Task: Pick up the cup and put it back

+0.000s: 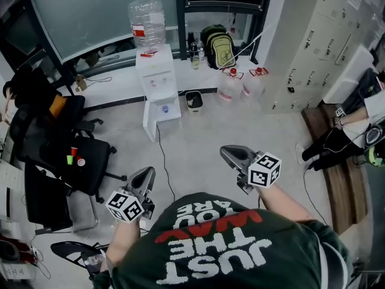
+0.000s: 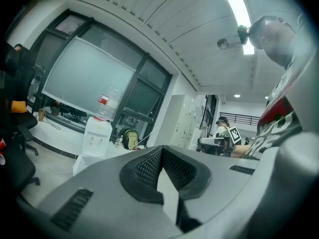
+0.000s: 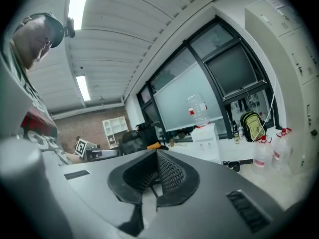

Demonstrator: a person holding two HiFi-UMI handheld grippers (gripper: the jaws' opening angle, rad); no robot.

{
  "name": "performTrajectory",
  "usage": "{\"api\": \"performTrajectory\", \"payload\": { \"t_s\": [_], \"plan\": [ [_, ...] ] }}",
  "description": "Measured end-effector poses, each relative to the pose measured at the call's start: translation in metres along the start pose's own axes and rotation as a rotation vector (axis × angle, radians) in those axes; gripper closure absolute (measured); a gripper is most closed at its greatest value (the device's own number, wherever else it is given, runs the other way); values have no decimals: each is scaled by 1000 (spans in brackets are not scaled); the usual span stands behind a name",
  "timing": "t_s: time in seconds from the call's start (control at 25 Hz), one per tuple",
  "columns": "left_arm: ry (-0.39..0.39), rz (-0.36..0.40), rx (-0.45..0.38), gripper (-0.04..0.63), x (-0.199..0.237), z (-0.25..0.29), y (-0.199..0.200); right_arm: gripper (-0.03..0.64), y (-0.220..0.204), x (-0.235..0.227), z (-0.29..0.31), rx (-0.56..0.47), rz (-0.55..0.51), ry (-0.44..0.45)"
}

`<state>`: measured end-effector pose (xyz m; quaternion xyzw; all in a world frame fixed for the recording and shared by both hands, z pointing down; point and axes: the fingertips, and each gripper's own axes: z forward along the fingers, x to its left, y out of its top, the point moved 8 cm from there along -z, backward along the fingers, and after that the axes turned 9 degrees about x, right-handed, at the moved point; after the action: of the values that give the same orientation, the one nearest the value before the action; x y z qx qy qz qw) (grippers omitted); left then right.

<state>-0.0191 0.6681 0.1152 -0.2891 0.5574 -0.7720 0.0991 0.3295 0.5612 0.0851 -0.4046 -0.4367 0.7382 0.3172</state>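
Several small cups (image 1: 74, 157), red and green, stand on the seat of a black office chair (image 1: 96, 167) at the left in the head view. My left gripper (image 1: 146, 172) is held out level over the floor, to the right of that chair and apart from it. Its jaws are shut and empty (image 2: 162, 151). Further right and ahead, my right gripper (image 1: 227, 152) also points toward the water dispenser (image 1: 157, 80). Its pads (image 3: 167, 171) meet at the tip with nothing between them. Neither gripper view shows a cup clearly.
A white water dispenser with a bottle on top stands ahead by the window ledge. A small bin (image 1: 194, 101), two water jugs (image 1: 231, 84) and a backpack (image 1: 219, 48) are near it. Lockers (image 1: 319, 47) and a seated person (image 1: 343, 138) are on the right. A cable (image 1: 165, 176) crosses the floor.
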Motion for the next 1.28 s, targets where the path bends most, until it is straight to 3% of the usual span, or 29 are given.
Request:
{"api": "performTrajectory", "payload": {
  "t_s": [0.36, 0.64, 0.8, 1.0, 1.16, 1.28],
  "plan": [
    [-10, -4, 34, 586, -35, 49, 1, 583, -3, -45, -31, -11, 22, 30],
    [-10, -29, 44, 586, 5, 61, 7, 583, 0, -60, 5, 8, 35, 31],
    [-51, -33, 40, 586, 68, 70, 11, 583, 12, -67, 59, 20, 27, 6],
    [-117, -84, 31, 586, 189, 81, 38, 583, 47, -70, 165, 14, 18, -48],
    [-193, -14, 72, 586, 281, 95, 87, 583, 98, -65, 258, -27, 31, -68],
    [-219, -6, 86, 586, 337, 102, 120, 583, 135, -63, 316, -35, 11, -77]
  ]
}}
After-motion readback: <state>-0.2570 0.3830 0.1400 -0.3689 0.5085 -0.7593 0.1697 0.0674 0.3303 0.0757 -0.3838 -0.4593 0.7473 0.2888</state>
